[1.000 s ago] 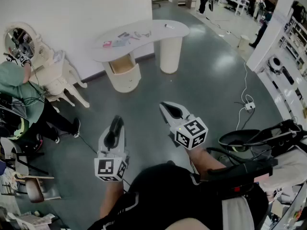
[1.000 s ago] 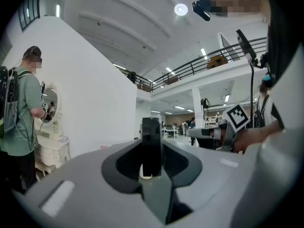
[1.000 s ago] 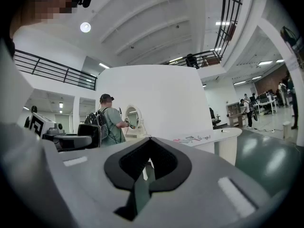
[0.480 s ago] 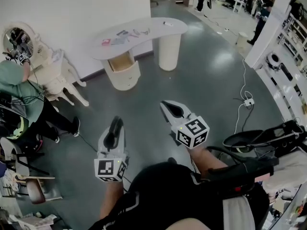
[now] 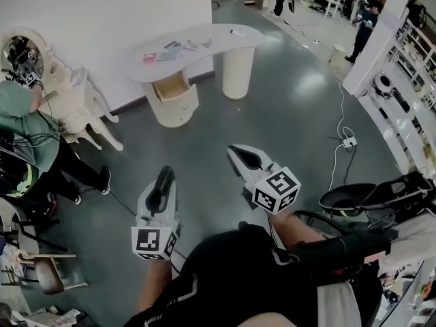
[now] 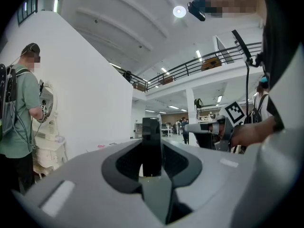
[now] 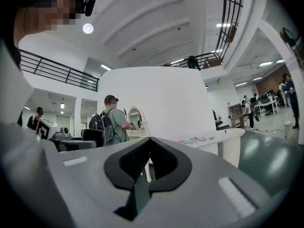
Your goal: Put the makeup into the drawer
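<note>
Approach step: the left tool (image 5: pixel 165 176) and right tool (image 5: pixel 236 153) are both closed on nothing, well apart from the makeup (image 5: pixel 174 49) on the curved tabletop (image 5: pixel 228 38). Next: reach it above the open drawer (image 5: pixel 171 88) and part one tool's jaws.

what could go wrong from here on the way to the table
The makeup items lie small and flat on the curved table; a level gripper may shove them off. The open drawer juts out below the tabletop and could get bumped. The right gripper is shut and must open before any pick.
</note>
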Demonstrator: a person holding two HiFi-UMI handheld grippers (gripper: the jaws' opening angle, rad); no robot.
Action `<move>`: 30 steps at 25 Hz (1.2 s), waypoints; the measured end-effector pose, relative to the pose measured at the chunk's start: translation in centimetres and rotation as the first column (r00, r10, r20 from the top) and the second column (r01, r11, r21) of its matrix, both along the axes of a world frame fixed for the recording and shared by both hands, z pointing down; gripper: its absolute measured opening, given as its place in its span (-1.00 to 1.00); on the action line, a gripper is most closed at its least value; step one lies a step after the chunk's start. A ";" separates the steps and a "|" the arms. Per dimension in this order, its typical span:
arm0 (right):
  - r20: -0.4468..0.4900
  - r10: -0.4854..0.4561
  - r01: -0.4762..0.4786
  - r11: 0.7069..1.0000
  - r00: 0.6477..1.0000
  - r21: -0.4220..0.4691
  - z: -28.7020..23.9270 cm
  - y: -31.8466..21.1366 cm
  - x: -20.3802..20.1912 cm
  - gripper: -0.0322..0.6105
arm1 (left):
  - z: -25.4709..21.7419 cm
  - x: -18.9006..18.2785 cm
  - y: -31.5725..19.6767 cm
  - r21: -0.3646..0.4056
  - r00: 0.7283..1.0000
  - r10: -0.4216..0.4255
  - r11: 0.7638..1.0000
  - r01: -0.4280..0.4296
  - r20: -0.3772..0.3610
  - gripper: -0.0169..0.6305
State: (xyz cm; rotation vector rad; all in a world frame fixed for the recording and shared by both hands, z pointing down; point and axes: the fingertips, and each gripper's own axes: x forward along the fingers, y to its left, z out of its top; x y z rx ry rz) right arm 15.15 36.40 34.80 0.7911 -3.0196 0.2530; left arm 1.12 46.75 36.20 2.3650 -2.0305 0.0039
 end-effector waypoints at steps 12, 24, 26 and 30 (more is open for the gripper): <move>0.016 -0.009 0.009 1.000 1.000 -0.015 0.7 -0.9 -1.4 -0.89 | 0.4 -1.3 -1.9 0.003 0.999 0.033 0.999 -0.033 0.004 -0.65; 0.050 -0.059 0.058 0.998 0.997 0.005 -0.6 -11.0 -1.7 -0.89 | -0.6 -1.4 -11.6 -0.013 1.000 -0.018 1.000 0.018 -0.004 -0.65; 0.057 -0.063 0.062 0.998 0.996 0.015 -0.9 -12.8 -1.5 -0.89 | -0.5 -1.4 -13.3 -0.017 1.000 -0.022 1.000 0.022 -0.002 -0.65; 0.064 -0.068 0.067 0.998 0.996 0.020 -0.7 -15.7 -0.9 -0.89 | -0.5 -1.3 -16.3 -0.020 0.999 -0.033 0.999 0.033 0.013 -0.65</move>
